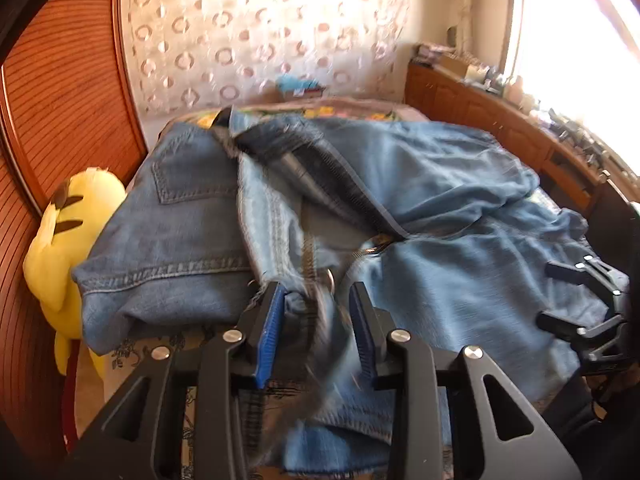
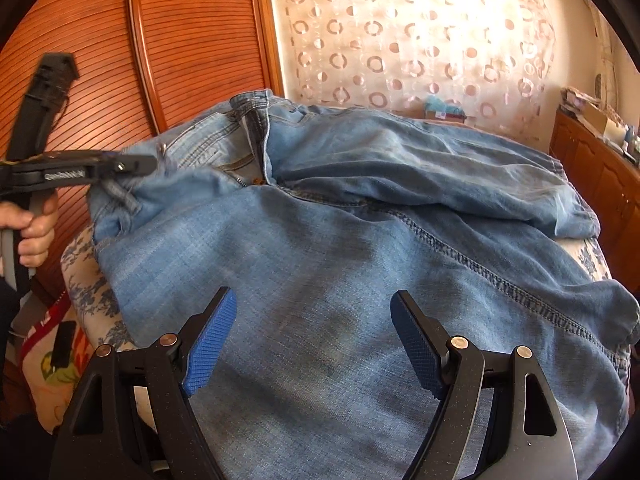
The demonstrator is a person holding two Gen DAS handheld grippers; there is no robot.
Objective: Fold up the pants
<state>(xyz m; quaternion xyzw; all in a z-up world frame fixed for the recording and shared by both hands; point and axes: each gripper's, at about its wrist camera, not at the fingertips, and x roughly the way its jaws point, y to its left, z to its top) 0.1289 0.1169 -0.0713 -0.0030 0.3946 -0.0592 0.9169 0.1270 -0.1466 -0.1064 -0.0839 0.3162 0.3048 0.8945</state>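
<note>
Jeans [image 2: 340,280] sprawl across the bed [image 2: 86,280]; my left fingers [image 1: 316,312] pinch the waistband fabric at nine o'clock to lift it over, while my right fingers [image 2: 314,344] hover spread, empty.

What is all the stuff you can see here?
jeans: one, blue, crumpled on the bed
bed: one, flowered cover, under the jeans
plush: one, yellow, left of the bed
wardrobe: one, brown wood, behind the bed
curtain: one, white with rings, at the back
cabinet: one, brown, right side, cluttered top
left tool: black and blue, denim between its pads
right tool: black and blue, open over the jeans
hand: one, holding the left tool
</note>
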